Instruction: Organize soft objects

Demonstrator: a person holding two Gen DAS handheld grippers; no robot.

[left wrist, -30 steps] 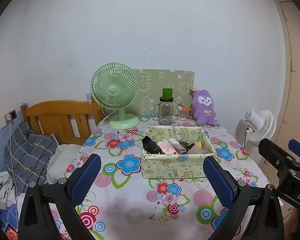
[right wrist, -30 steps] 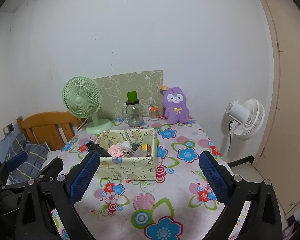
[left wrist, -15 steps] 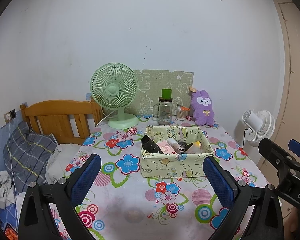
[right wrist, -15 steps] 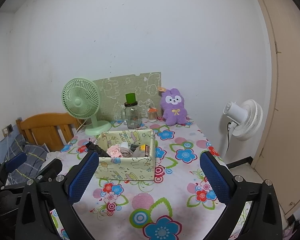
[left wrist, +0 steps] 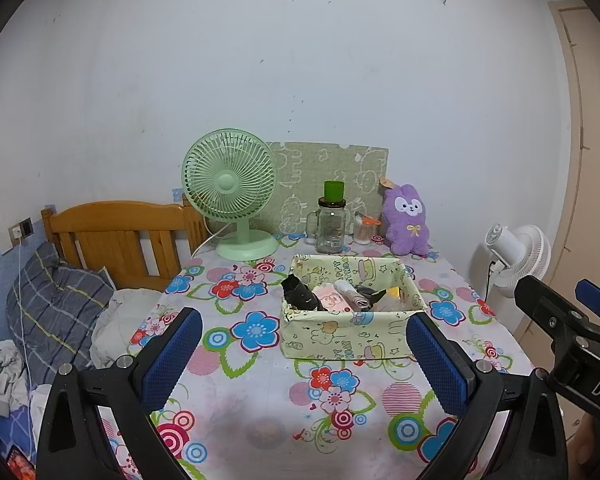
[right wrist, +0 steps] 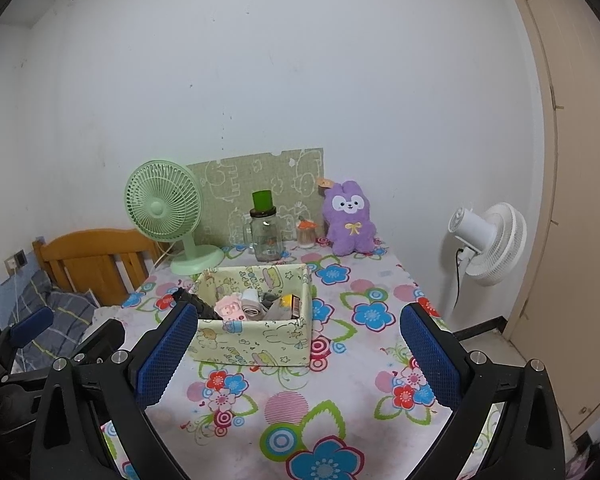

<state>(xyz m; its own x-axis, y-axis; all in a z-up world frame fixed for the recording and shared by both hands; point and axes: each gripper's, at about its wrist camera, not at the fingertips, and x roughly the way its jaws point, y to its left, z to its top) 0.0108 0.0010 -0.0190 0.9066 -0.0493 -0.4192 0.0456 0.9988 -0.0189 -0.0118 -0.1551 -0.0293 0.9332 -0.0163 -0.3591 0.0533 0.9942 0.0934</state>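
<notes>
Left gripper (left wrist: 304, 356) at the bottom of its frame: blue-padded fingers (left wrist: 172, 354) spread wide, nothing between them, hovering above the near edge of the tabletop (left wrist: 260, 420). Right gripper (right wrist: 298, 350) likewise low in its own frame, fingers (right wrist: 430, 354) wide apart and empty; its black body also shows at the right edge of the left view.

Tabletop covered in a flower-print cloth. At frame centre, a pale yellow-green fabric box (left wrist: 350, 340) with cartoon print, standing apart from both grippers. Inside it, packed side by side: a black rolled item (left wrist: 300, 294) at the left end, a pink soft piece (left wrist: 328, 298), a white-grey roll (left wrist: 352, 294), dark grey fabric, and something yellow (left wrist: 394, 292) toward the right end.

Farther back, along the wall: green desk fan (left wrist: 230, 184) at left, glass jar (left wrist: 331, 232) with a green cup on its lid, a small container, and a purple plush rabbit (left wrist: 406, 220) at right, upright against a green patterned board (left wrist: 332, 172).

Left of the tabletop, a wooden bed frame (left wrist: 116, 232) with plaid bedding. Right edge, a white floor fan (right wrist: 488, 240).
</notes>
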